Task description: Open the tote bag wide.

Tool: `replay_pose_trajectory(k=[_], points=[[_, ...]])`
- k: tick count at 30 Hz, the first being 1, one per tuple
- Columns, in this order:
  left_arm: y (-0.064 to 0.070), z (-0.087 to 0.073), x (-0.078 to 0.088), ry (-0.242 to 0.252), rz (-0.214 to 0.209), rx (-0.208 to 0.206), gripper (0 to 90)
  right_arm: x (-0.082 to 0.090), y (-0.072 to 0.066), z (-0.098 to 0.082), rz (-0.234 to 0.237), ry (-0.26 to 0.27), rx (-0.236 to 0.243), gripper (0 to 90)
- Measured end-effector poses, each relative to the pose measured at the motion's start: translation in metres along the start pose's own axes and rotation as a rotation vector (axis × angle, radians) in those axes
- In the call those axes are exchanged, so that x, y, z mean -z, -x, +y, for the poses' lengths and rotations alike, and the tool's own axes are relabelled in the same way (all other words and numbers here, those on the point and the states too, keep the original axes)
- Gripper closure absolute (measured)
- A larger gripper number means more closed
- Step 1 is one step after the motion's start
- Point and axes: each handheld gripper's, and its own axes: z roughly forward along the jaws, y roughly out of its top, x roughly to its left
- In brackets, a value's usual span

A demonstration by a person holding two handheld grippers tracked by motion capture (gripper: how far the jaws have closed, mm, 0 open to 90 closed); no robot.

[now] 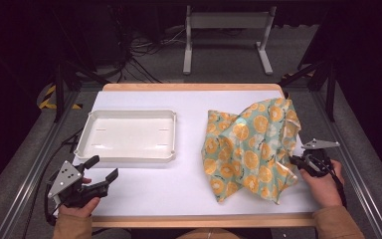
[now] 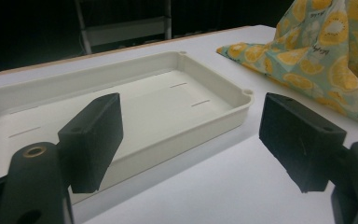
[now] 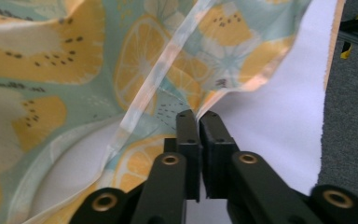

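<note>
- Cloth [image 1: 251,149], orange-slice print on pale green, lies crumpled on the right half of the white counter [image 1: 179,189]; part of it stands up in a loose peak toward the far right corner.
- Right gripper [image 1: 294,160] sits at the cloth's right edge. In the right gripper view the jaws are pressed together on a thin fold of hem [image 3: 193,109]; the bite looks shallow, right at the tips.
- Left gripper [image 1: 104,168] hovers near the front left of the counter, jaws spread, nothing between them. White tray [image 1: 127,135] lies just beyond it, empty.
- Risk 1: with so little fabric in the pinch, a quick pull or lift could slip the hem out and drop the cloth back in a heap.
- Risk 2: the pinch may hold more than one layer; I cannot tell from the folds. If so, pulling would drag a bunch instead of opening a single edge.
- Risk 3: the cloth lies close to the counter's right and near edges; a drag that way could spill it over.
- Risk 4: one-sided pulling, with the left gripper well apart from the cloth, would likely twist it rather than flatten it.
</note>
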Motion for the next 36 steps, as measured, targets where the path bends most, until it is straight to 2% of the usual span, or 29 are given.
replay_pose_trajectory(k=[7,9,22,24,30,36], points=[[0.0,0.0,0.0,0.001,0.0,0.0,22.3,0.011,0.0,0.003,-0.012,0.035,-0.004,89.9],[0.0,0.0,0.0,0.0,0.0,0.0,22.3,0.021,0.001,0.008,-0.02,0.064,-0.007,89.9],[0.0,0.0,-0.001,0.0,-0.001,0.003,22.3,0.059,-0.001,0.027,-0.031,0.16,0.008,89.8],[0.0,0.0,-0.001,0.001,-0.001,0.004,22.3,0.069,-0.001,0.033,-0.026,0.192,0.007,89.8],[0.0,0.0,-0.001,0.001,-0.001,0.006,22.3,0.084,-0.001,0.04,-0.016,0.238,0.008,89.8],[0.0,0.0,-0.002,-0.004,-0.002,0.003,22.3,0.101,-0.002,0.049,0.014,0.3,0.003,89.8]])
